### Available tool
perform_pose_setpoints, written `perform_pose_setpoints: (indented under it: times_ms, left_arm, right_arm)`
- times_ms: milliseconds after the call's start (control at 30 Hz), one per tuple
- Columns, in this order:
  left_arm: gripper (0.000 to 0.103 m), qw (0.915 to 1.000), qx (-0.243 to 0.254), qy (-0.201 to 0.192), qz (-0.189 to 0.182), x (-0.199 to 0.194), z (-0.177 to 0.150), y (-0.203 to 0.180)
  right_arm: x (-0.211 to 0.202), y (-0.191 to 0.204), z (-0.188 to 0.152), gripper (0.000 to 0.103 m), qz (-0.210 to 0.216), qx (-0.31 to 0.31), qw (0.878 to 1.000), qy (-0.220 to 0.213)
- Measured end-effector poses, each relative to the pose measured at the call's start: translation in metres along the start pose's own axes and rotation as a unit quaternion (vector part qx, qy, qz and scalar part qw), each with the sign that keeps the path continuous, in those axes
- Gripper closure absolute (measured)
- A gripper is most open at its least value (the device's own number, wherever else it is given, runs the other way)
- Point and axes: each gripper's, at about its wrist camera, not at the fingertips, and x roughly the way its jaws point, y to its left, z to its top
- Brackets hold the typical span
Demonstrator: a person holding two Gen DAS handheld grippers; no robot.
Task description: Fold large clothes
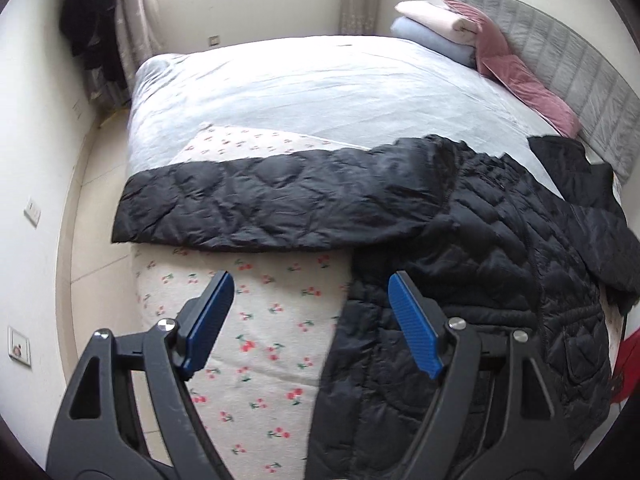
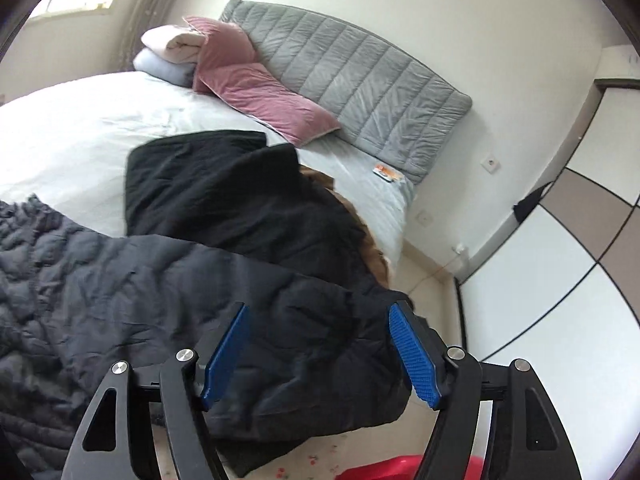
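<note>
The black quilted puffer jacket (image 1: 460, 240) is spread just ahead of the left gripper (image 1: 310, 324) and under the right gripper (image 2: 318, 354); both are held wide apart, nothing gripped.

no readable text shows; the small orange packet (image 2: 386, 173) on the bed is too blurred.

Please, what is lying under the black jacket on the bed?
Under the jacket is a cherry-print blanket at the near edge and the pale sheet farther back. Brown fur shows beneath its hood side. What else it covers is hidden.
</note>
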Motion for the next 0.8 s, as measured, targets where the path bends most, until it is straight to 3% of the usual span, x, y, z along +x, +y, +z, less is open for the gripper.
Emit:
perform_pose_setpoints:
  times_ms: [167, 367, 500, 600, 633, 667, 733, 800]
  left_arm:
    - [0.023, 0.9942, -0.105, 0.011, 0.022, 0.024, 0.001, 0.088]
    - [0.023, 0.9706, -0.24, 0.017, -0.003, 0.078, 0.005, 0.177]
    - [0.025, 0.9506, -0.309, 0.03, 0.004, 0.127, 0.012, 0.21]
    - [0.062, 0.9358, -0.352, 0.026, -0.005, 0.15, 0.015, 0.222]
    - [0.091, 0.9331, -0.359, 0.009, -0.009, 0.149, 0.018, 0.221]
    - [0.098, 0.9351, -0.354, -0.014, -0.002, 0.143, 0.025, 0.216]
    - [0.099, 0.948, -0.298, -0.1, 0.048, 0.114, 0.045, 0.197]
    - [0.099, 0.9407, -0.231, -0.212, 0.13, 0.081, 0.061, 0.174]
  right_arm:
    - [-0.028, 0.051, -0.014, 0.025, 0.122, -0.001, 0.992, 0.016]
    - [-0.044, 0.125, -0.031, 0.024, 0.222, -0.036, 0.973, 0.054]
    - [-0.055, 0.17, -0.047, 0.024, 0.25, -0.065, 0.964, 0.063]
    - [-0.054, 0.198, -0.059, 0.024, 0.264, -0.092, 0.957, 0.078]
    - [-0.055, 0.204, -0.062, 0.025, 0.267, -0.099, 0.955, 0.082]
    - [-0.056, 0.215, -0.065, 0.024, 0.27, -0.109, 0.953, 0.086]
    - [-0.052, 0.227, -0.069, 0.024, 0.268, -0.126, 0.951, 0.091]
    - [-0.046, 0.236, -0.071, 0.024, 0.259, -0.137, 0.951, 0.096]
